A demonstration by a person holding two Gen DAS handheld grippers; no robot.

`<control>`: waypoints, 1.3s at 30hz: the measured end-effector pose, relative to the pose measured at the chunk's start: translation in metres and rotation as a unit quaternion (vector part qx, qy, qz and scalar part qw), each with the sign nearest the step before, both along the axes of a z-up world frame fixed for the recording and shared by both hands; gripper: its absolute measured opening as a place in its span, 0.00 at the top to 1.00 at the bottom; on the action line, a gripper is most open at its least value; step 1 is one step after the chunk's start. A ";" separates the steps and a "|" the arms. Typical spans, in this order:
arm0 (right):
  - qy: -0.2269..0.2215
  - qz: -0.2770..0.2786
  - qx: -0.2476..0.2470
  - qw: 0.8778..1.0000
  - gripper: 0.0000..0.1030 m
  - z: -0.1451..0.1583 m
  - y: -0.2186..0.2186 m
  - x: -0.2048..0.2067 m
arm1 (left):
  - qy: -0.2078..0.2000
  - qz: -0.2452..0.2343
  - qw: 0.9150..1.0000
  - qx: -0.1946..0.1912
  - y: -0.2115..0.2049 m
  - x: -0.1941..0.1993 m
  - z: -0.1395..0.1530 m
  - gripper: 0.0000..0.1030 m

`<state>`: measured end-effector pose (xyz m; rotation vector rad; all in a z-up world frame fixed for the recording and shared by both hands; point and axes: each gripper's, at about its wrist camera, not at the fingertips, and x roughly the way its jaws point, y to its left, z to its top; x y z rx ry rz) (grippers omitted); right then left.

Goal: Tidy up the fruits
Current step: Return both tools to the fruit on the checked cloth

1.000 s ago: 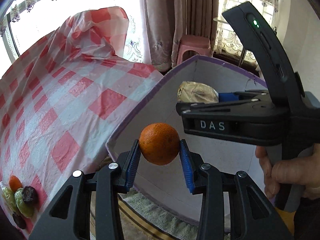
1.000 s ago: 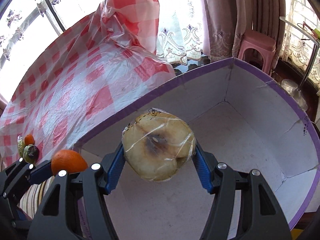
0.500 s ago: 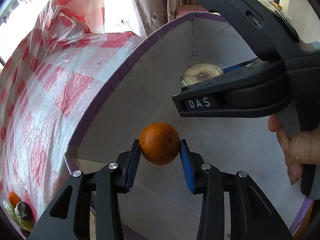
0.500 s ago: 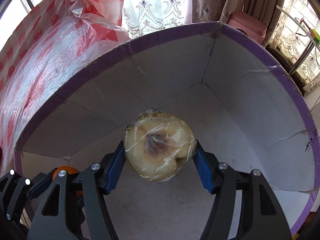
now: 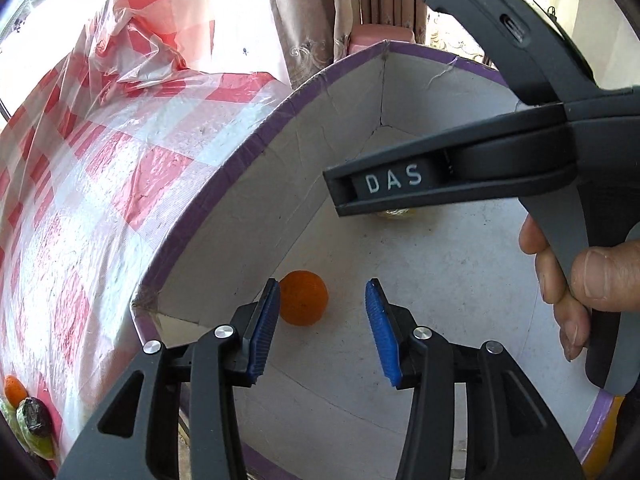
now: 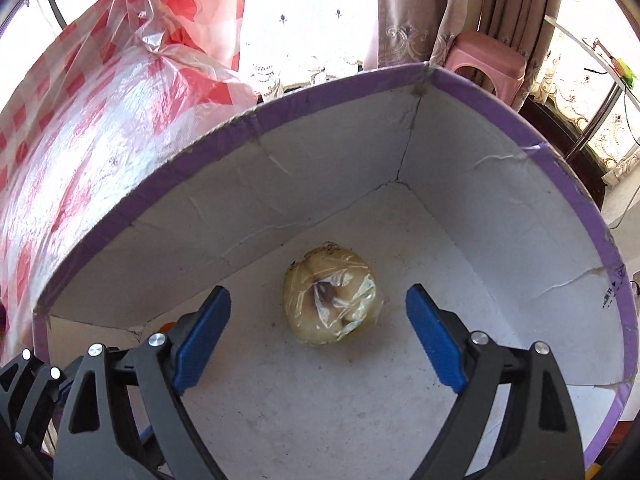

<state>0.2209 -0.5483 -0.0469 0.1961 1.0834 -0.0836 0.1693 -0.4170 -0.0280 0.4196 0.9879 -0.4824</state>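
A white cardboard box with a purple rim (image 5: 256, 144) (image 6: 200, 148) stands beside the checked table. An orange (image 5: 304, 298) lies on the box floor near its left wall. My left gripper (image 5: 322, 328) is open above it, empty. A pale wrapped fruit (image 6: 332, 296) lies on the box floor further in; only a sliver of it shows in the left wrist view (image 5: 394, 213). My right gripper (image 6: 318, 336) is open above it, empty. The right gripper's body (image 5: 460, 176) crosses the left wrist view.
A red-and-white checked plastic cloth (image 5: 100, 184) covers the table left of the box. Several small fruits (image 5: 24, 412) lie on it at the lower left. A pink stool (image 6: 486, 60) and curtains stand behind the box.
Both grippers have opened over the box. The orange and the wrapped fruit have dropped from the jaws onto the box floor.
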 end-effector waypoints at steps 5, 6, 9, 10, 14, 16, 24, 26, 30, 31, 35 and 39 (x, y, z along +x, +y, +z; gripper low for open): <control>-0.054 -0.037 0.030 0.997 0.12 0.023 -0.018 -0.013 | -0.032 0.005 0.999 -0.028 0.008 -0.007 0.015 0.26; -0.064 -0.045 0.036 0.996 0.12 0.028 -0.021 -0.017 | -0.037 0.006 0.999 -0.035 0.010 -0.009 0.018 0.26; -0.091 -0.064 0.046 0.993 0.12 0.041 -0.029 -0.028 | -0.055 0.014 0.997 -0.057 0.016 -0.015 0.028 0.23; -0.101 -0.071 0.049 0.991 0.12 0.046 -0.031 -0.032 | -0.064 0.018 0.996 -0.066 0.019 -0.018 0.033 0.22; -0.152 -0.098 0.057 0.982 0.12 0.069 -0.037 -0.050 | -0.097 0.042 0.988 -0.109 0.038 -0.023 0.052 0.16; -0.168 -0.108 0.061 0.978 0.12 0.078 -0.038 -0.058 | -0.110 0.058 0.984 -0.129 0.051 -0.017 0.062 0.16; -0.188 -0.071 0.074 0.977 0.11 0.101 -0.001 -0.066 | -0.156 0.133 0.962 -0.182 0.112 -0.033 0.093 0.16; -0.194 -0.054 0.079 0.976 0.11 0.105 0.015 -0.067 | -0.168 0.148 0.956 -0.187 0.128 -0.039 0.099 0.16; -0.202 -0.020 0.089 0.975 0.11 0.112 0.050 -0.068 | -0.197 0.177 0.947 -0.182 0.157 -0.048 0.108 0.16; -0.202 -0.012 0.094 0.975 0.11 0.113 0.059 -0.068 | -0.203 0.184 0.944 -0.181 0.164 -0.051 0.110 0.16; -0.194 0.024 0.108 0.975 0.10 0.111 0.096 -0.067 | -0.219 0.218 0.932 -0.189 0.197 -0.063 0.116 0.16; -0.176 0.063 0.122 0.975 0.10 0.102 0.136 -0.067 | -0.224 0.256 0.918 -0.204 0.236 -0.072 0.119 0.16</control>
